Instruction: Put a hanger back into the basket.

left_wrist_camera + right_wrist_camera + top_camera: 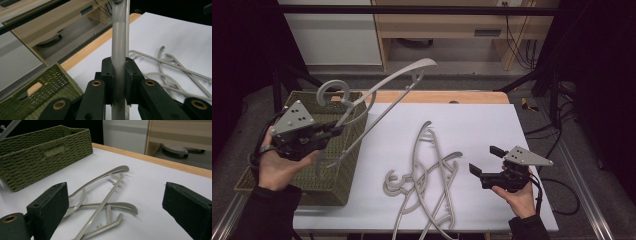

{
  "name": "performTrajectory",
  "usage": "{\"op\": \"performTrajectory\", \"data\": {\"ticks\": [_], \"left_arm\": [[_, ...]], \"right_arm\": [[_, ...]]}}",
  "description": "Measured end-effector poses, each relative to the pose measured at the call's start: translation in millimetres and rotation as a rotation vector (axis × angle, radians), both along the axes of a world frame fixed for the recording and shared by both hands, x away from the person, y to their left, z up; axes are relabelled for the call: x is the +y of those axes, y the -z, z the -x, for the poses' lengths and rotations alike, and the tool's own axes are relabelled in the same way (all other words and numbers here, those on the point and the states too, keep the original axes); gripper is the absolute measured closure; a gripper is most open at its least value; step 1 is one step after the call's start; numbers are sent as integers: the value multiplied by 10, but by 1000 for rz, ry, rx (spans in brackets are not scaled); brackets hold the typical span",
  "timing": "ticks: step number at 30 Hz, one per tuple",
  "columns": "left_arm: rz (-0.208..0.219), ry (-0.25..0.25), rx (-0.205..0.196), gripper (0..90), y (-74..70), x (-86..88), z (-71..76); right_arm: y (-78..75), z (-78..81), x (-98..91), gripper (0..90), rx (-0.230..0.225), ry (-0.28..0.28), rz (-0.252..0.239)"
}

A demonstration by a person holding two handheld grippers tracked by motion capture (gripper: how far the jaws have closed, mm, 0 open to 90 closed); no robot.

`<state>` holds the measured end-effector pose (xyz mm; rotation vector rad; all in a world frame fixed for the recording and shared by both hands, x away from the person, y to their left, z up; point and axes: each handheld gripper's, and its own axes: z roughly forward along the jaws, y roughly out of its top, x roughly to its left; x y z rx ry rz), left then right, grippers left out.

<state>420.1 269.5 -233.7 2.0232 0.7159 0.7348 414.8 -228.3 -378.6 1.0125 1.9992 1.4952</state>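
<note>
Nearest the front edge of the white-topped bench [492, 125], a tangled heap of grey plastic clothes hangers [427, 185] is spread flat on the surface, roughly at the middle. Just to the right of that heap, the right gripper [484, 160] is held in a hand above the bench near the front right corner, with its black jaws spread wide and nothing between them (the heap can be seen through the gap in the right gripper view). Over at the left edge, an olive-green woven rectangular basket [339, 170] is parked, hanging partly off the bench's left side. Above the basket, the left gripper [337, 131] is clamped tight on one more grey plastic hanger [384, 95], gripped on its shaft below the hook. That hanger is lifted clear of the bench and tilted, with its hook over the basket and its long arm reaching up toward the far edge, where a strip of light wood is seen.
</note>
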Motion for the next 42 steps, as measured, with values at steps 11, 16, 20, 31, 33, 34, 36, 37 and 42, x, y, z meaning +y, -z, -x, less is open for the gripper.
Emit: {"op": "performTrajectory", "data": {"ticks": [11, 16, 20, 31, 33, 34, 36, 37, 42], "left_arm": [[-51, -74, 37, 799, 31, 476, -107], [-67, -114, 63, 799, 106, 670, -181], [-67, -138, 83, 798, 179, 811, -255], [-98, -210, 144, 799, 438, 1076, -445], [-122, -216, 157, 798, 487, 1126, -468], [-129, -220, 164, 798, 513, 1149, -476], [-142, -231, 171, 798, 566, 1191, -489], [-152, -235, 178, 798, 585, 1216, -492], [-139, -270, 204, 798, 689, 1338, -517]], "right_arm": [[21, 5, -21, 56, 0, 0, 13], [19, 9, -25, 50, 1, 20, 5], [19, 10, -32, 48, 2, 21, 6], [20, 9, -43, 40, 8, 29, 12], [20, 9, -44, 40, 9, 31, 13], [20, 9, -45, 41, 9, 30, 13], [21, 8, -44, 41, 11, 28, 14], [22, 6, -45, 41, 9, 27, 15], [28, 2, -33, 42, 14, 27, 15]]}}
